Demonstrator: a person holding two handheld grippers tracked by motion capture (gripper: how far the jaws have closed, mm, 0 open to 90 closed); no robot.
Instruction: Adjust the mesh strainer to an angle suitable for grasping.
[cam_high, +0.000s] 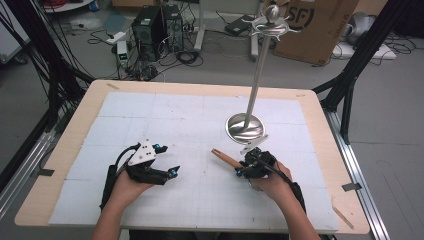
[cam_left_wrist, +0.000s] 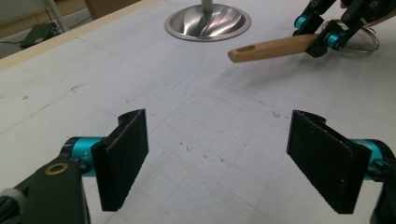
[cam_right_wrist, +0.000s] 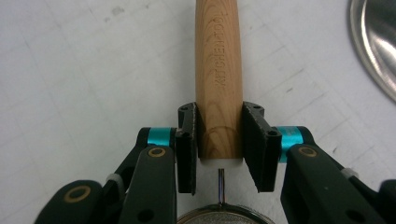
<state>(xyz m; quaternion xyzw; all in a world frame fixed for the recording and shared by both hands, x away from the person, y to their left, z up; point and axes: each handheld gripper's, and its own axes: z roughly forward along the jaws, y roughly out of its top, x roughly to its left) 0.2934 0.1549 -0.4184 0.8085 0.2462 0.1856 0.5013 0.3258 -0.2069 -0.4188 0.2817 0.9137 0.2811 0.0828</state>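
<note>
Wooden handle (cam_right_wrist: 218, 70) sits clamped between the jaws of the right gripper (cam_right_wrist: 219, 140), whose pads press on both its sides near the end where a thin metal rod leaves the wood; stamped letters run along its grain. In the high view the handle (cam_high: 226, 158) pokes out leftward from that gripper (cam_high: 240, 171), over the white mat (cam_high: 165, 125) right of the table's middle.

Going left to right: the left gripper (cam_high: 175, 171) rests in the left hand (cam_high: 127, 187) on the near-left part of the mat, its jaws spread wide with nothing between them. In its own view its two black pads (cam_left_wrist: 122, 156) frame bare gridded mat, and the handle's tip (cam_left_wrist: 268, 48) lies well ahead, with no object between. Just beyond the right gripper stands a metal stand (cam_high: 246, 126), a round shiny base with a tall pole rising from it; the base (cam_right_wrist: 373, 42) lies near the handle's right side, apart from it.

Open mat stretches across the middle and far left. The table (cam_high: 65, 150) shows a wooden border around the mat, and both hands (cam_high: 272, 185) sit close to the near edge.
</note>
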